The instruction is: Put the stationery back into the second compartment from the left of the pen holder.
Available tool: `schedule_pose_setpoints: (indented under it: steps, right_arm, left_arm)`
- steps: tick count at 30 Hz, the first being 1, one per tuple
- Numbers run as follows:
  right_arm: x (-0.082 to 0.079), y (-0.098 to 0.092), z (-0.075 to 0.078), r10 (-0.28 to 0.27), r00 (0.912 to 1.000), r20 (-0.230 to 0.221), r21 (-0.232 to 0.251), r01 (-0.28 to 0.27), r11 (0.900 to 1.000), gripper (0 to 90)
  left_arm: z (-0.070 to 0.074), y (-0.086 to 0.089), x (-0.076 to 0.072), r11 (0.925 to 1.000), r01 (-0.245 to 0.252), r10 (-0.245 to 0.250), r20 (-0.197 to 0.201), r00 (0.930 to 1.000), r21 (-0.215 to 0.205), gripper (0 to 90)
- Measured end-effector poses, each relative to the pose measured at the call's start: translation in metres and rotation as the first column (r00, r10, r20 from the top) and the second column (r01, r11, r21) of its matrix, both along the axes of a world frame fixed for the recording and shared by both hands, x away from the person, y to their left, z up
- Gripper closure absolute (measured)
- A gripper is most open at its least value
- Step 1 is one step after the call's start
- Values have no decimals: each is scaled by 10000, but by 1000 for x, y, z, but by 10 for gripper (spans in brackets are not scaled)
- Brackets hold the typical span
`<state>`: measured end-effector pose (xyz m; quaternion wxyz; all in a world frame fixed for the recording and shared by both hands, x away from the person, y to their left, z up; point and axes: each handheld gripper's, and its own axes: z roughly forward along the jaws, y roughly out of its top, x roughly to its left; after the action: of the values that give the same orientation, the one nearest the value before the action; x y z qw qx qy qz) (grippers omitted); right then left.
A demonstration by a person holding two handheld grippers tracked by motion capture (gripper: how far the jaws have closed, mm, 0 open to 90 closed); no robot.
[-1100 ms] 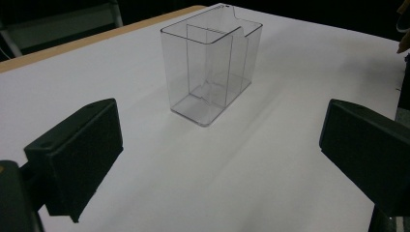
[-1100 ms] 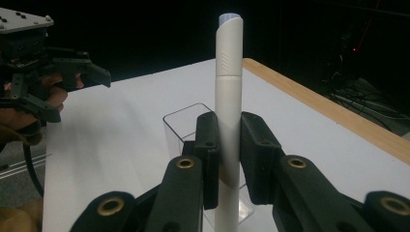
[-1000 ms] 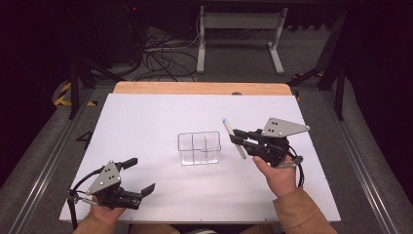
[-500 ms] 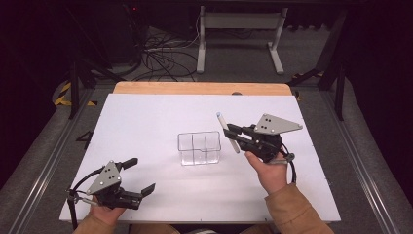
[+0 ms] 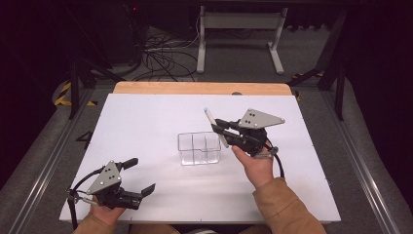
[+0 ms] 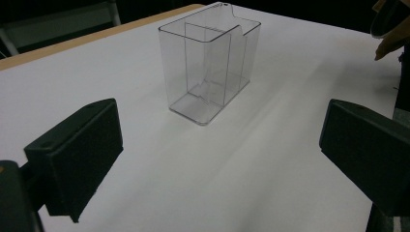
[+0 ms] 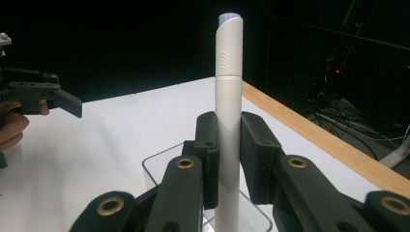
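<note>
Shifted left since earlier frame: right gripper with pen, now at right edge of clear organizer.

Left gripper idle at near-left table corner, jaws apart, nothing between.

Clear organizer mid-table, three compartments, looks empty.

Pen clamped between right jaws, cap end up, tilted, lower end just above organizer's right rim.

Step, likely: carry-to-bin. Next: centre over compartment, lower, release.

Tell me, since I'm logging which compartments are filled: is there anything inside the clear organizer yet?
No, the clear organizer stands empty on the white table, every compartment see-through down to its bare floor.
</note>
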<state>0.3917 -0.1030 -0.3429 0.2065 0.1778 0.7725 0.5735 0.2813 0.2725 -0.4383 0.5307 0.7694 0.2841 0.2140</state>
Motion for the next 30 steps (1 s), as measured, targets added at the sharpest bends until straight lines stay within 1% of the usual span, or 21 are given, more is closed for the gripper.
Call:
schedule_pose_setpoints:
  steps: [12,15,18,22,26,30]
  right_arm:
    - [10,25,-7,287,9995,-134,240,-284,9993,788]
    - [11,31,-8,398,9992,-33,287,-396,9988,788]
    - [12,37,-10,506,9987,24,229,-506,9985,788]
    - [14,43,-12,612,9981,-12,171,-612,9980,788]
    - [17,51,-13,758,9971,-49,352,-755,9965,788]
    - [20,56,-15,799,9968,-101,403,-794,9960,788]
  left_arm:
    - [0,0,0,10000,27,-27,-15,10000,-24,25]
    - [-1,0,0,10000,50,-51,-55,10000,-75,25]
    - [-1,0,0,9999,81,-82,-76,9999,-78,26]
    - [-1,0,1,10000,84,-84,-37,10000,-43,27]
    - [-1,0,1,9999,91,-91,-46,9999,-42,27]
    - [-1,0,1,9999,94,-95,-51,9999,-59,27]
